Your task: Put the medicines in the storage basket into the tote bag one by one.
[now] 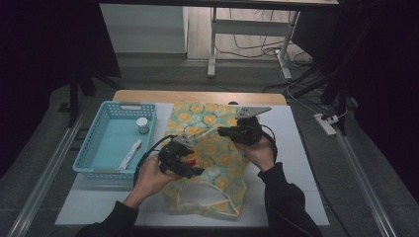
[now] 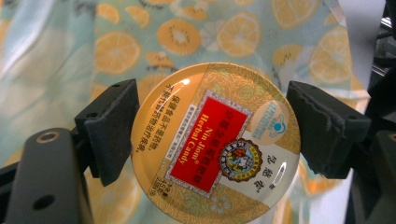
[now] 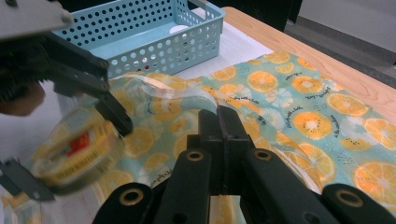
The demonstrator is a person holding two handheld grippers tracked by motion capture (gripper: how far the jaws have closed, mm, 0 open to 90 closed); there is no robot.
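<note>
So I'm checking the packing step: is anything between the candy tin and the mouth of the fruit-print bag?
Nothing visible blocks it. The left gripper holds the round Herbal Candy tin just above the orange-print fabric bag. The right gripper is shut on the bag's pale handle strap, lifting it beside the tin. The opening itself isn't clearly visible.

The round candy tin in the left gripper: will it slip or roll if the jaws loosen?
Probably. The candy tin has a glossy lid and curved rim, so the pads grip little. It is flat and round, so once dropped it would likely lie flat on the fruit-print bag.
</note>
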